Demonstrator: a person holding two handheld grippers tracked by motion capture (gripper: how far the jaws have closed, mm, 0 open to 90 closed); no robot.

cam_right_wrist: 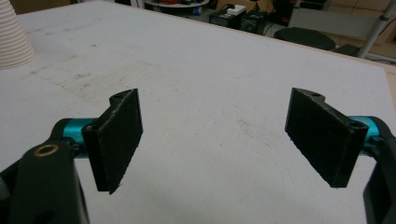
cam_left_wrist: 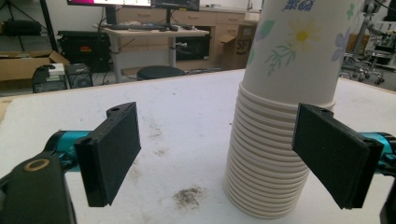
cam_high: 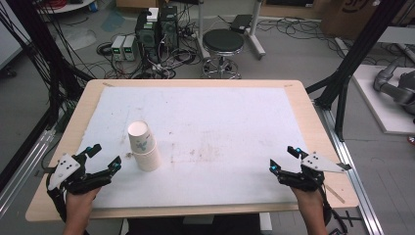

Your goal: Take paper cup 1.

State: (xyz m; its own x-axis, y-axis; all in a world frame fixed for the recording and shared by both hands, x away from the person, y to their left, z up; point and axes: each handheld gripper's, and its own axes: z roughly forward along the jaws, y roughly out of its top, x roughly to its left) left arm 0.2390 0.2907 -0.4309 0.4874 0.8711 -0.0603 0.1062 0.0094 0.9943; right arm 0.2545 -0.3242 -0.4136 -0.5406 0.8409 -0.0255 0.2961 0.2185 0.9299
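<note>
The worktop is a pale wooden board covered by a white, smudged sheet, with grey dirt marks scattered across its middle. On the left half of that sheet stands the stack of paper cups — many white cups nested mouth-down, so their rolled rims form a ribbed column that widens toward the base. The topmost cup carries a printed pattern of small flowers and green leaves, with some blue lettering near its upper edge in the left gripper view.

The left gripper sits near the worktop's front left corner, just beside the stack; its fingers stand wide apart, clamped on nothing, and the stack rises behind the right-hand finger. The right gripper rests near the front right — well apart from the cups, its fingers likewise spread over bare sheet.
</note>
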